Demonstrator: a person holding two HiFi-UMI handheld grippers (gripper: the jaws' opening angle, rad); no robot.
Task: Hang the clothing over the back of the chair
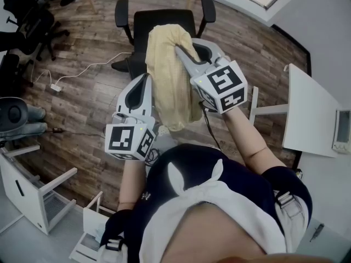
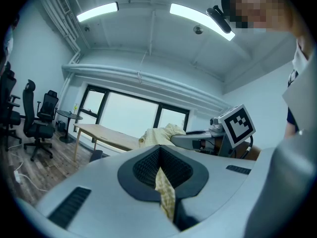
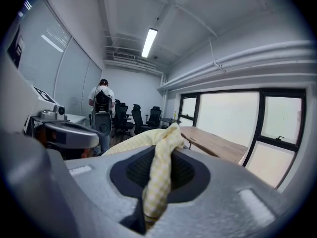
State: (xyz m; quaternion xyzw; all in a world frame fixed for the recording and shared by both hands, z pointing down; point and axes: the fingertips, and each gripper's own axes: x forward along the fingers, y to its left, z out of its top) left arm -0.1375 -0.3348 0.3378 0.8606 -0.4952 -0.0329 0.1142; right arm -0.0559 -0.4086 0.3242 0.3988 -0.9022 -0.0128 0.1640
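A pale yellow checked garment (image 1: 170,84) hangs bunched between my two grippers, above and in front of a black office chair (image 1: 164,19) with two armrests. In the head view its top overlaps the chair; whether it touches I cannot tell. My left gripper (image 1: 145,81) is shut on the garment's left edge, and a strip of cloth (image 2: 166,195) shows pinched between its jaws. My right gripper (image 1: 179,50) is shut on the upper right part, with a fold of the garment (image 3: 158,177) pressed between its pads. The right gripper (image 2: 195,140) stands just to the right of the left.
A white desk (image 1: 310,114) stands at the right, and a white cabinet (image 1: 33,196) at the lower left. A white cable (image 1: 82,73) lies on the wooden floor. More black chairs (image 1: 27,15) stand at the far left. A person (image 3: 101,115) stands far off; a long wooden table (image 3: 218,145) runs by the windows.
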